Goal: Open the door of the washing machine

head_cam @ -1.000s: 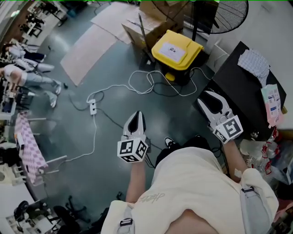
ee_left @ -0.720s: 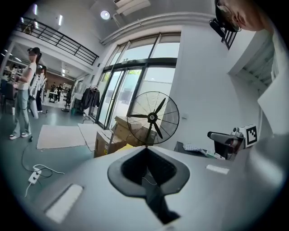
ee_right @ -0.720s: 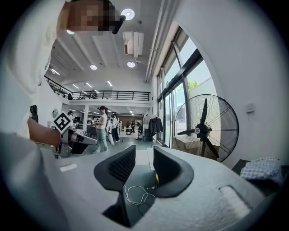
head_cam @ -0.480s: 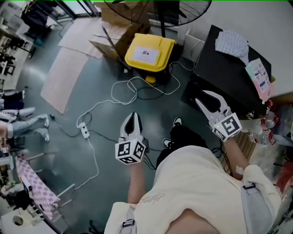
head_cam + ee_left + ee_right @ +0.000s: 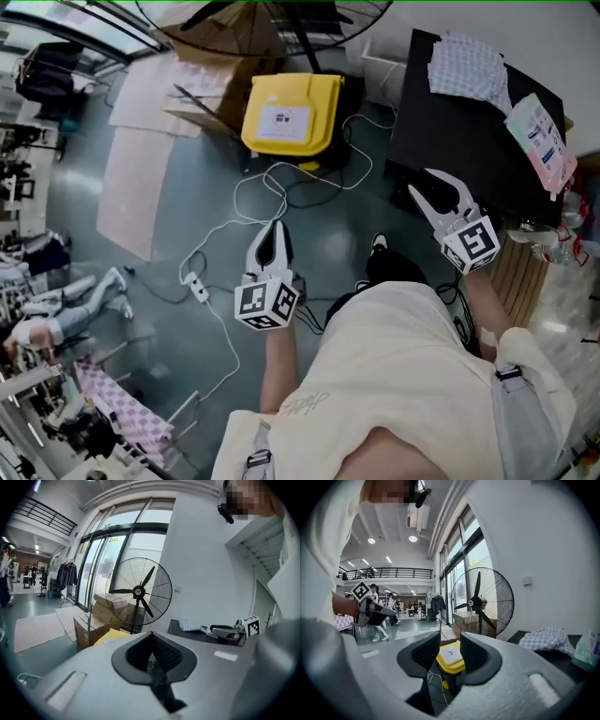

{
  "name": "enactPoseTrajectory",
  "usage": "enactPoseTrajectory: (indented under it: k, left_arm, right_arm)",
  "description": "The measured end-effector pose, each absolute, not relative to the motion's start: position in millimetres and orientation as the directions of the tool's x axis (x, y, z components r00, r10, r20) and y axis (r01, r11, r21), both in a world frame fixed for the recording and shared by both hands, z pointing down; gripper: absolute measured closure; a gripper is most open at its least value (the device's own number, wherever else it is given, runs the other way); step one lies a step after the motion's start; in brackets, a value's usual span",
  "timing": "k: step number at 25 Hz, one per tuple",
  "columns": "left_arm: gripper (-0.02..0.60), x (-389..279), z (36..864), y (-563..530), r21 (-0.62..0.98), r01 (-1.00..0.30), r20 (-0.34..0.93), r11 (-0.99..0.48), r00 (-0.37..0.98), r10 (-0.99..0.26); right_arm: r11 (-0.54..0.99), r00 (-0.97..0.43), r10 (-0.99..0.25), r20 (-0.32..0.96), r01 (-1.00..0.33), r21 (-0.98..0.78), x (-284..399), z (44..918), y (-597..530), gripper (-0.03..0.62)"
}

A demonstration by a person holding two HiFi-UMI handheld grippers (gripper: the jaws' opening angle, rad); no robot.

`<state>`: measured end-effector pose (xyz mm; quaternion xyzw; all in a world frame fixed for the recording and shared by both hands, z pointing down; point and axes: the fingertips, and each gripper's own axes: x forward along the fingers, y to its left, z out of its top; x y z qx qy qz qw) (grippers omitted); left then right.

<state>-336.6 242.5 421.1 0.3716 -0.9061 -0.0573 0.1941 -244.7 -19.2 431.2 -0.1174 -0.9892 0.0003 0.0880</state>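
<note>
Right in front of me, the person in the cream top (image 5: 394, 375) holds both tools out over the floor. The left gripper (image 5: 276, 230) has its jaws pressed together with nothing in them. The right gripper (image 5: 421, 183) is released, its jaws have just eased a little wider, and only air sits between them.

Below them is a smooth grey-green floor (image 5: 159, 328), a bit shiny. One black shoe (image 5: 377, 247) pokes out between the two tools. A white cable (image 5: 281, 187) loops across the floor to a power strip (image 5: 197, 286) off to the left.

Just past the cable loops stands a bin with a yellow lid (image 5: 286, 117), and behind it are cardboard boxes (image 5: 211, 89). Flat cardboard sheets (image 5: 131, 187) are spread on the floor to their left.

The right gripper points at a black cabinet (image 5: 459, 141) against the white wall, topped by a checked cloth (image 5: 469, 67) and a printed packet (image 5: 544, 141). I cannot pick out the washing machine door from here.

Further back a big pedestal fan (image 5: 138, 592) stands before tall glass windows (image 5: 108, 550). An open hall with a balcony rail (image 5: 386, 573) lies beyond.
</note>
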Motion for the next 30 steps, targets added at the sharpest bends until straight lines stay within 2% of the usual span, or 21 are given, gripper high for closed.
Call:
enactPoseTrajectory:
  k: [8, 14, 21, 30]
  left_arm:
    - [0.563, -373, 418, 156, 0.263, -0.768, 0.282, 0.584, -0.518, -0.808]
    - [0.563, -394, 423, 134, 0.271, -0.829, 0.274, 0.490, -0.421, -0.865]
    - [0.563, -422, 441, 140, 0.292, -0.879, 0.285, 0.377, -0.296, -0.912]
    - [0.563, -434, 450, 141, 0.297, -0.920, 0.286, 0.256, -0.170, -0.943]
  right_arm:
    - [0.990, -0.974, 0.141, 0.179, 0.137, -0.036, -256, 439, -51, 0.454]
    - [0.998, -0.972, 0.063, 0.226, 0.058, -0.027, -253, 447, -50, 0.454]
    - [0.999, -0.943, -0.045, 0.329, -0.052, -0.011, -254, 471, -27, 0.448]
    - [0.997, -0.884, -0.072, 0.462, -0.067, 0.027, -253, 516, 6, 0.434]
